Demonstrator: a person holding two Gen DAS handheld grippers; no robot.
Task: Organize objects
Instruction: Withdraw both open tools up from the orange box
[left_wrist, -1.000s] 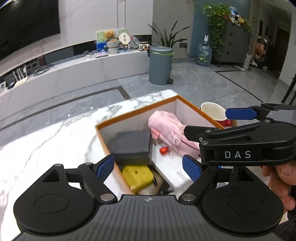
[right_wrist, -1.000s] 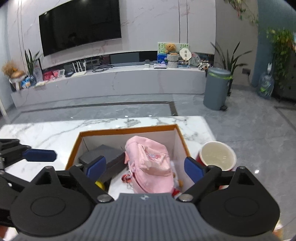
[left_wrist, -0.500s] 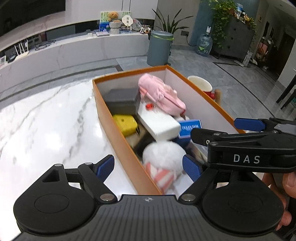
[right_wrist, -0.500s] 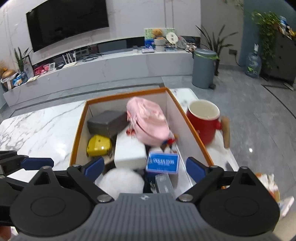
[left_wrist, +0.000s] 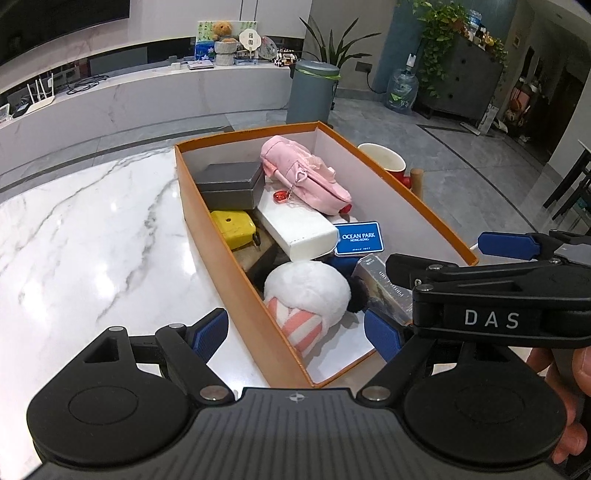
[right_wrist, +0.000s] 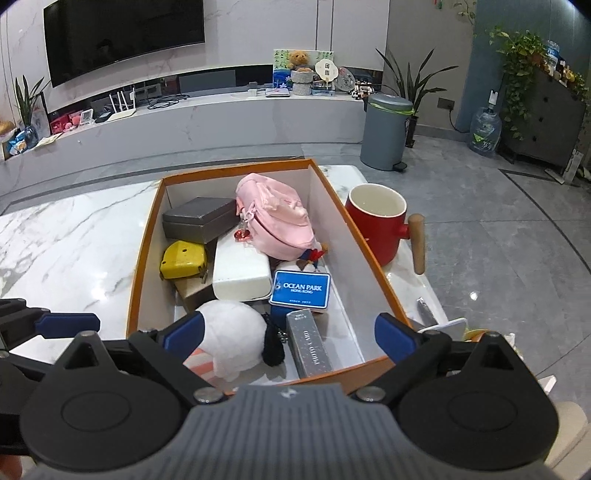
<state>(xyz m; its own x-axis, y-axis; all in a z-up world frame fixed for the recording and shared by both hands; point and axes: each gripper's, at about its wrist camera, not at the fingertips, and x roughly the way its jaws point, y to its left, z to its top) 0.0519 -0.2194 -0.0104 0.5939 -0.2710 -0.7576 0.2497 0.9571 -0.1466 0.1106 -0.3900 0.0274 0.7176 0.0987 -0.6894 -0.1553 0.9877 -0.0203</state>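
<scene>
**A:** Where are my grippers?

**B:** Your right gripper (right_wrist: 288, 341) is spread wide with nothing between the pads. It hangs over the near end of the orange box (right_wrist: 142, 254). Your left gripper (left_wrist: 297, 332) is just as wide and just as empty, straddling the box's near left wall.

**A:** So what lies closest?

**B:** Under the right gripper, at the box's near end, sits a white plush toy (right_wrist: 232, 336) with a pink striped part, a black pompom touching its right side. Just right of that is a slim grey carton (right_wrist: 308, 345), its long axis running away from you along the box's length. I judge the right gripper nearer to both.

**A:** And deeper in?

**B:** Towards the middle of the box is a blue Ocean Park card (right_wrist: 300, 289) leaning on other things, then a white rectangular case (right_wrist: 242, 271), a yellow tape measure (right_wrist: 183, 260) by the left wall, a dark grey box (right_wrist: 201, 219) in the far left corner, and a pink pouch (right_wrist: 275, 218) lying partly over the white case.

**A:** Anything outside?

**B:** A red mug (right_wrist: 376, 221) with a wooden handle stands just beyond the box's right wall, on the marble table (right_wrist: 66, 236). Small items past the near right corner are too cut off for me to name.

**A:** Obstacles?

**B:** The box walls, mostly. The scene fits items already gathered in, or waiting to be sorted out.
</scene>
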